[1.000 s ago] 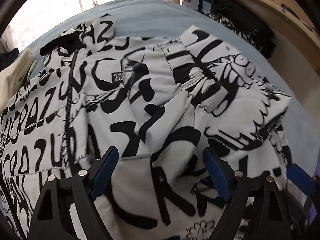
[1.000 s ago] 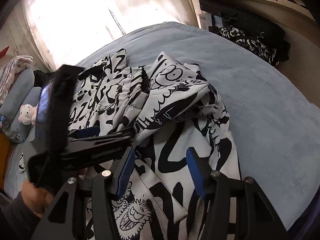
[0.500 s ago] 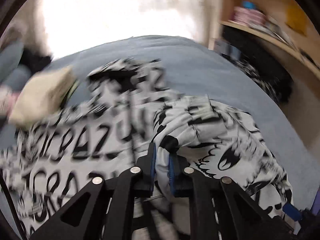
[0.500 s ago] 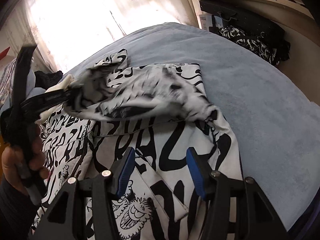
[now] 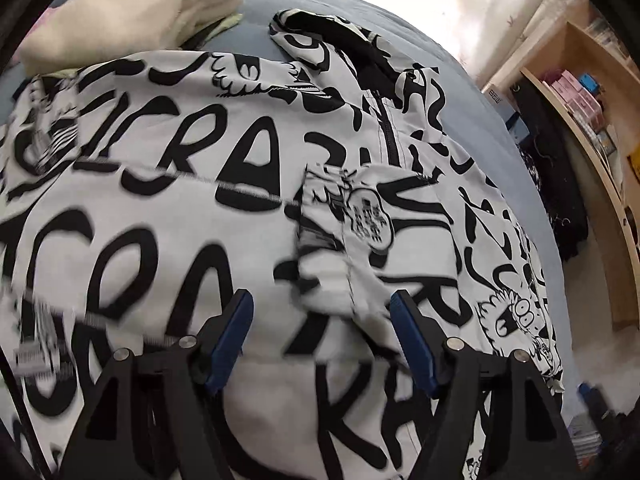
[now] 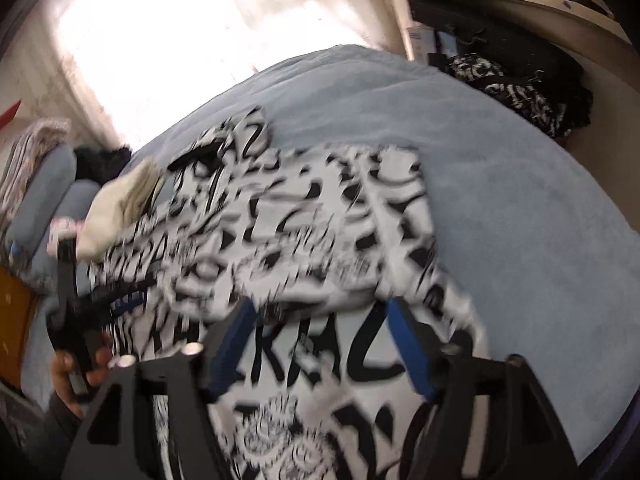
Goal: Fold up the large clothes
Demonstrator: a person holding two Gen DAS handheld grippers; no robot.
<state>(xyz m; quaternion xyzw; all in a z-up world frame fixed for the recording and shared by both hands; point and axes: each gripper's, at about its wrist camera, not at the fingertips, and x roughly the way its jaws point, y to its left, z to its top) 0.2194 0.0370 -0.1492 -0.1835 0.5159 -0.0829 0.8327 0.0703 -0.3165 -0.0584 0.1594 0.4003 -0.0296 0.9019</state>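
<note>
Across jacket (image 6: 320, 240), motion blur.

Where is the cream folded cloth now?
In the left wrist view, the cream folded cloth lies top left on the blue bed, touching the printed jacket.

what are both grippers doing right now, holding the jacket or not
Left gripper: jaws opening, nothing pinched; the printed jacket lies below it.
Right gripper: jaws opening, nothing held, above the jacket.
</note>
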